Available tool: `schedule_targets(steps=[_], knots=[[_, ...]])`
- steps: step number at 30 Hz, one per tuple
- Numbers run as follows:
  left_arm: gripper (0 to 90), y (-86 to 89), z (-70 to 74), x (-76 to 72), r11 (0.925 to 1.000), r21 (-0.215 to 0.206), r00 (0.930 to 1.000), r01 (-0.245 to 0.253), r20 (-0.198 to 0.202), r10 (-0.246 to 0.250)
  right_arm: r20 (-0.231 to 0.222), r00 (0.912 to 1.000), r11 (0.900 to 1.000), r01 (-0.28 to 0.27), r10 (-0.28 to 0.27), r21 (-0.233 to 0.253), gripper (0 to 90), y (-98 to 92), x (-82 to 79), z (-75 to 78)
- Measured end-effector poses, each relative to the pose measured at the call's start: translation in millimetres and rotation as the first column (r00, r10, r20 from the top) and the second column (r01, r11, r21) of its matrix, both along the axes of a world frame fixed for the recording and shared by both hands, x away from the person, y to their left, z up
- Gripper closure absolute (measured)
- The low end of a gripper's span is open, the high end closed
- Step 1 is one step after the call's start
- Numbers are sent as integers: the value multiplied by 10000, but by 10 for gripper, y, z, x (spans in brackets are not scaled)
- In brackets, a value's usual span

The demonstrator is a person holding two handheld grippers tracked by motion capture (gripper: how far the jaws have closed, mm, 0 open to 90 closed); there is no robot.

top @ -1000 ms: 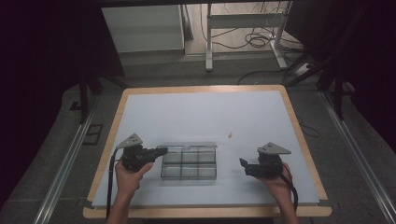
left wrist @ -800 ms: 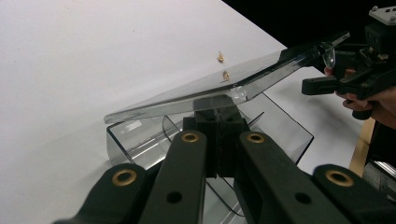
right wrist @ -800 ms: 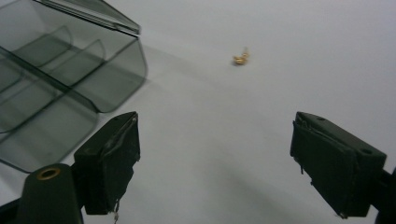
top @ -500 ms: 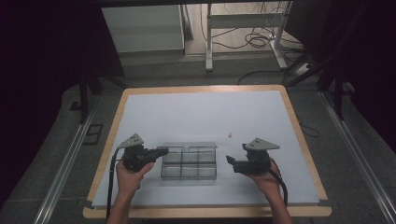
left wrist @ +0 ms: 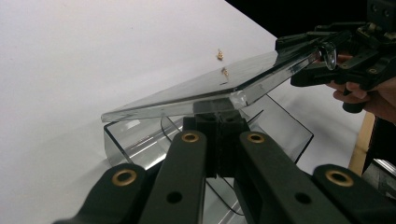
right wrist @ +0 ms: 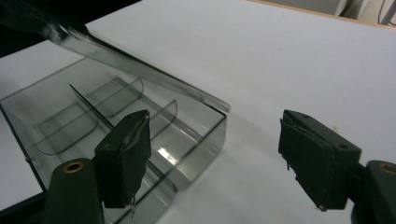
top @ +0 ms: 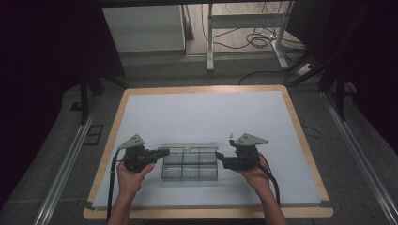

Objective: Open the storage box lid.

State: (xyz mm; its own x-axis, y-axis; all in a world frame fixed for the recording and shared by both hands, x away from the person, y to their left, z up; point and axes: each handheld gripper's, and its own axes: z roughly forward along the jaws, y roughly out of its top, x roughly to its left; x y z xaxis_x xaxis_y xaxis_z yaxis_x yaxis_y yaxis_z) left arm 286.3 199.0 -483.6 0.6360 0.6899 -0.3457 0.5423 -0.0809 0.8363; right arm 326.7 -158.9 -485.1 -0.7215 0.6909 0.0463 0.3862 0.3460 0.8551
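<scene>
The right gripper [top: 219, 158] has moved in from the desk's [top: 202, 112] right side and now sits at the right end of the clear compartment box [top: 190, 165]; its jaws stand spread, one over the box's corner. The left gripper [top: 164, 152] stays at the box's left end, pinching the edge of the box's clear lid [left wrist: 201, 88], which is tilted up. A small gold piece [left wrist: 219, 55] lies just beyond the box.

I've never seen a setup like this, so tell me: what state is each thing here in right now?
Clear plastic compartment box: open, compartments empty.
Its clear hinged lid: raised partway, tilted.
Left gripper: shut on lid's edge.
Right gripper: open, beside box, holding nothing.
Small golden bit: lying loose on white table.
</scene>
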Motion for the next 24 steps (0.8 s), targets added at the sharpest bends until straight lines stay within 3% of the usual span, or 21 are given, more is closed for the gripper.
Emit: schedule_targets(steps=[6, 24], knots=[[900, -3, -2, 0, 10000, 38, 10000, -10, 12, 10, 116, 9994, 9993, -334, 332, 139, 268, 113, 10, 53], [900, -2, -10, 5, 10000, 61, 10000, 28, 26, -28, 303, 9985, 9980, -475, 463, 408, 298, 243, 58, 119]])
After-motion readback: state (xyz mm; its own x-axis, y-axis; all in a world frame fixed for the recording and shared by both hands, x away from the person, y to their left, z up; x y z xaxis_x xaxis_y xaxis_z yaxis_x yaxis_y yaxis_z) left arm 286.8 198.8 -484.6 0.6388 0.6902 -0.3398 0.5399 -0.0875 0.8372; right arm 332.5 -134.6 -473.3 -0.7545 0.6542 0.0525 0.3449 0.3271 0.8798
